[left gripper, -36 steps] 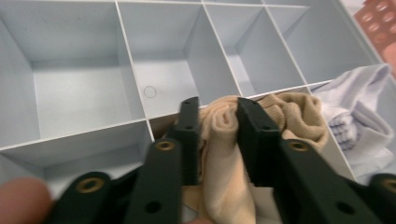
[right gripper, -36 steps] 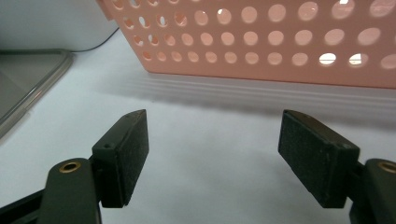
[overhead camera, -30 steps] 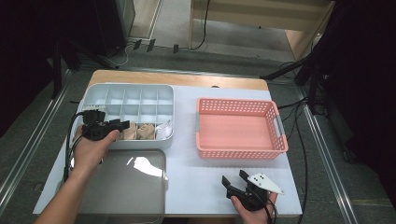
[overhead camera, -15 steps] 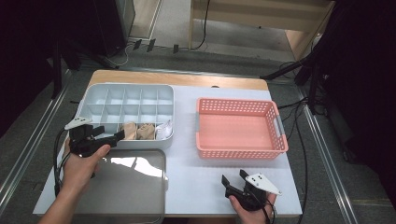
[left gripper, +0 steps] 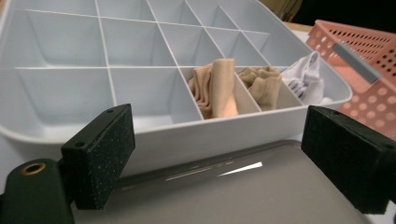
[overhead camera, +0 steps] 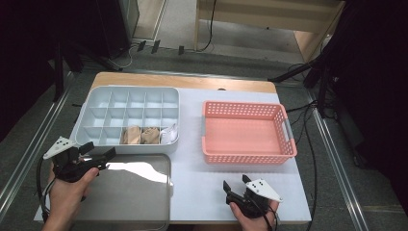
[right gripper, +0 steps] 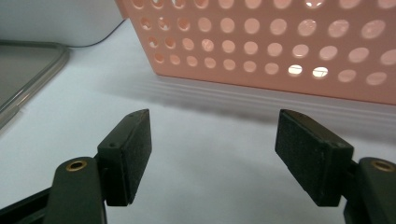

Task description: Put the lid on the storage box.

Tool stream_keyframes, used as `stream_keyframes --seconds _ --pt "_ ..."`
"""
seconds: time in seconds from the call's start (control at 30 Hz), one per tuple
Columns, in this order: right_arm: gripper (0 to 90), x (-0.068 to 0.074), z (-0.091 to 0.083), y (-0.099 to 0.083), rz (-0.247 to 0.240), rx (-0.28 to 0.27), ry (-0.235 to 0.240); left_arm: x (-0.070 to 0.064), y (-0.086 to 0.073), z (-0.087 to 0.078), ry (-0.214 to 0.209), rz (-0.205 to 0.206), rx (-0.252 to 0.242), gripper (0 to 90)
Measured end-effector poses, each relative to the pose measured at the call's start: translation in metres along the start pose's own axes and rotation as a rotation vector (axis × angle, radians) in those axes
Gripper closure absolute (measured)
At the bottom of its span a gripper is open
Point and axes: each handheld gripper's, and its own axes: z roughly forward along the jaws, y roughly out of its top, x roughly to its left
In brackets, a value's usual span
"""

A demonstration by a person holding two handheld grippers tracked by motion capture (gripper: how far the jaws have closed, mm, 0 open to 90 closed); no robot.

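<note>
1. High view: A person's left hand (overhead camera: 65, 195) holds the left gripper (overhead camera: 98, 158) at the near left of the counter (overhead camera: 202, 192), over the far left corner of a clear lid (overhead camera: 130, 190) lying flat there. Its jaws are spread and hold nothing. Just beyond it sits a white divided tray (overhead camera: 103, 115), with two tan cloths (overhead camera: 139, 135) and a white cloth (overhead camera: 168, 134) in the near-row compartments toward the right. A pink basket (overhead camera: 245, 154), empty, stands to the right of the tray, apart from it. The right gripper (overhead camera: 233, 190) sits at the near edge, near side of the basket, jaws parted and empty.

2. Left gripper view: The two black jaws stand wide apart with nothing between them, low above the lid (left gripper: 224, 191). The tray's near wall (left gripper: 224, 133) rises just beyond. One tan cloth (left gripper: 215, 86) stands folded in a compartment, a second (left gripper: 264, 88) fills the next one to the right, and the white cloth (left gripper: 306, 77) lies in the corner compartment. The basket (left gripper: 369, 60) shows at far right.

3. Right gripper view: The jaws are wide open and empty above the bare white counter (right gripper: 210, 154). The basket's perforated wall (right gripper: 280, 46) runs across just ahead, not touching them. The lid's corner (right gripper: 28, 74) shows at left.
</note>
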Motion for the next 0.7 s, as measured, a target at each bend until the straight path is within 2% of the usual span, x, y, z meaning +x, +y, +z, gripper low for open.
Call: stream_keyframes --seconds 0.2,0.43,0.7 --pt "27.8 0.008 0.0 0.001 -0.009 0.001 0.015 0.006 -0.011 -0.014 0.014 -0.009 -0.022 10.5" --pt "28.3 0.023 0.003 0.003 -0.026 0.004 0.052 0.017 -0.027 -0.025 0.037 -0.017 -0.017 11.3" --pt "30.5 0.039 0.007 0.007 -0.015 0.011 0.11 0.027 -0.046 -0.041 0.058 -0.033 0.002 13.4"
